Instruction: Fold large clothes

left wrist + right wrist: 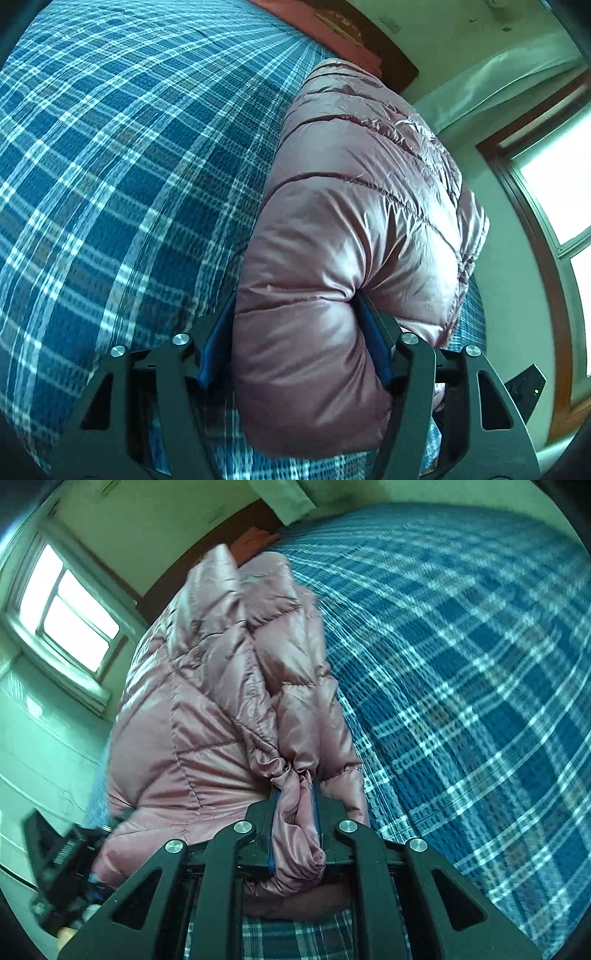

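A bed (pixel 110 177) dressed in a blue and white plaid cover fills most of both wrist views, in a room with pale green walls and a wood-framed window (pixel 554 192) letting in bright daylight. At the far end of the bed a dark wooden headboard (pixel 391 55) shows, with something reddish lying in front of it. On the plaid cover lies a shiny pink quilted puffer jacket (pixel 354 206), bunched into a thick roll that runs away from the cameras towards the headboard. The left gripper (pixel 299 339) has its jaws spread wide around the near end of this roll; the blue-lined fingers (pixel 373 343) press into the padded fabric on either side, so that the stuffing bulges between them. In the right wrist view the window sits at the left, the jacket stands in the middle and the plaid cover sweeps away to the right. The right gripper (pixel 295 823) has its jaws nearly together, pinching a gathered fold of the jacket's thin pink fabric, near a puckered, elastic-looking hem. At the lower left of that view part of a dark, blurred device shows beside the jacket.
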A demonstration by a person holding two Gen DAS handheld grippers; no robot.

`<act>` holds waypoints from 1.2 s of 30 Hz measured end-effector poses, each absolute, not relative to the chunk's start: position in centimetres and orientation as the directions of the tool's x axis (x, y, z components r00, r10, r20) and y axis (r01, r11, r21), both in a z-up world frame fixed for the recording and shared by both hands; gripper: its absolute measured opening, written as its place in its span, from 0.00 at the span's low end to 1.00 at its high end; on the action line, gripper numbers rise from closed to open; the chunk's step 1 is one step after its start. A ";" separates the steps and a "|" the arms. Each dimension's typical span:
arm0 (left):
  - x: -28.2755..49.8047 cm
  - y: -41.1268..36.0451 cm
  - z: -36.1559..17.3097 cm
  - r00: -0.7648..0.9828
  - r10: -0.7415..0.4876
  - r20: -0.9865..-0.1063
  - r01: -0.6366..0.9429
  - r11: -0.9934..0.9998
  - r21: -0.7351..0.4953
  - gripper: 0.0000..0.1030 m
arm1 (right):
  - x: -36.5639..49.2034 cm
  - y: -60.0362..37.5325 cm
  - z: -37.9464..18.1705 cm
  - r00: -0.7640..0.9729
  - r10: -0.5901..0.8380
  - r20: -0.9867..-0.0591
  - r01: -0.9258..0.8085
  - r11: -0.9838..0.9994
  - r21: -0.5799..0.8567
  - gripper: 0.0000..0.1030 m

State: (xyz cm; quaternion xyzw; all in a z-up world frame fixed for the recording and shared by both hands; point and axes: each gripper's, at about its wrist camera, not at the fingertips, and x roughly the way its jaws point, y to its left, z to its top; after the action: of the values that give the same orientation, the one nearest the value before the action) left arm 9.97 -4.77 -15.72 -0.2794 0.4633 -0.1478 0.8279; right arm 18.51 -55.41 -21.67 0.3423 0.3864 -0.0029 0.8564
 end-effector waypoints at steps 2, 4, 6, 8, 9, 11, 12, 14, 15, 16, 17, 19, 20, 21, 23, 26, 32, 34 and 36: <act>10.0 -4.7 -15.4 0.528 -0.510 -0.679 -0.003 0.799 -0.602 0.60 | 18.2 -55.8 -21.8 0.712 0.276 -0.645 0.268 0.743 0.614 0.11; 9.9 -4.2 -15.1 0.523 -0.538 -0.661 0.016 0.781 -0.624 0.61 | 18.1 -55.9 -21.4 0.714 0.301 -0.633 0.244 0.739 0.627 0.13; 9.5 -3.0 -14.6 0.522 -0.551 -0.651 0.018 0.770 -0.638 0.63 | 17.8 -56.1 -20.5 0.698 0.317 -0.642 0.235 0.746 0.624 0.23; 9.1 -1.5 -13.6 0.546 -0.539 -0.641 0.002 0.766 -0.643 0.69 | 17.3 -56.6 -18.9 0.695 0.275 -0.664 0.248 0.775 0.580 0.38; 9.2 -1.0 -13.2 0.562 -0.535 -0.631 -0.004 0.761 -0.649 0.70 | 17.1 -56.8 -17.7 0.709 0.227 -0.668 0.260 0.796 0.547 0.54; 10.2 0.0 -12.3 0.601 -0.520 -0.607 -0.018 0.751 -0.660 0.74 | 17.2 -57.0 -15.5 0.736 0.148 -0.661 0.272 0.829 0.489 0.63; 10.9 0.2 -12.2 0.604 -0.517 -0.607 -0.023 0.749 -0.662 0.74 | 17.7 -56.9 -14.9 0.742 0.147 -0.654 0.260 0.836 0.482 0.63; 12.9 0.2 -12.1 0.588 -0.540 -0.603 -0.038 0.726 -0.687 0.74 | 19.5 -56.5 -13.9 0.747 0.159 -0.645 0.229 0.850 0.475 0.63; 13.6 0.0 -12.1 0.583 -0.552 -0.597 -0.038 0.715 -0.699 0.74 | 20.2 -56.2 -13.7 0.750 0.160 -0.642 0.216 0.858 0.465 0.63; 14.3 -0.3 -12.1 0.576 -0.562 -0.594 -0.035 0.709 -0.705 0.74 | 21.3 -55.7 -13.5 0.748 0.150 -0.647 0.204 0.875 0.439 0.63; 15.3 -0.9 -12.1 0.564 -0.564 -0.603 -0.035 0.714 -0.700 0.74 | 22.4 -55.2 -13.7 0.735 0.141 -0.663 0.203 0.888 0.413 0.63; 16.5 -1.8 -12.4 0.549 -0.557 -0.623 -0.038 0.728 -0.685 0.73 | 23.8 -54.8 -14.7 0.705 0.135 -0.696 0.213 0.896 0.389 0.54; 16.9 -2.2 -12.6 0.544 -0.551 -0.633 -0.040 0.736 -0.675 0.68 | 24.2 -54.7 -15.4 0.690 0.134 -0.712 0.218 0.899 0.380 0.43; 17.2 -2.7 -12.9 0.533 -0.545 -0.647 -0.039 0.749 -0.662 0.65 | 24.7 -54.8 -16.4 0.674 0.125 -0.728 0.234 0.899 0.370 0.33; 17.2 -3.5 -13.8 0.514 -0.539 -0.668 -0.042 0.762 -0.647 0.62 | 25.0 -55.3 -17.8 0.662 0.123 -0.739 0.253 0.892 0.375 0.25; 17.7 -4.0 -15.4 0.492 -0.554 -0.672 -0.056 0.750 -0.659 0.62 | 25.0 -56.8 -19.8 0.664 0.172 -0.727 0.281 0.844 0.456 0.18; 17.5 -2.3 -14.0 0.486 -0.584 -0.650 -0.045 0.726 -0.686 0.62 | 24.8 -57.2 -17.0 0.643 0.207 -0.737 0.261 0.846 0.465 0.22; 17.7 -1.2 -12.8 0.531 -0.577 -0.620 -0.039 0.715 -0.699 0.70 | 24.6 -57.5 -14.9 0.672 0.192 -0.715 0.267 0.838 0.476 0.49; 18.6 -0.7 -11.7 0.567 -0.564 -0.600 -0.020 0.719 -0.695 0.74 | 25.3 -57.3 -13.1 0.707 0.146 -0.693 0.276 0.845 0.459 0.82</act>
State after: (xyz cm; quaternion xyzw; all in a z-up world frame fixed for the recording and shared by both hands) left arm 18.62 -0.73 -11.71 -0.3364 0.4345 -0.1661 0.8188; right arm 25.32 -57.30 -13.12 0.2761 0.3813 -0.0369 0.8815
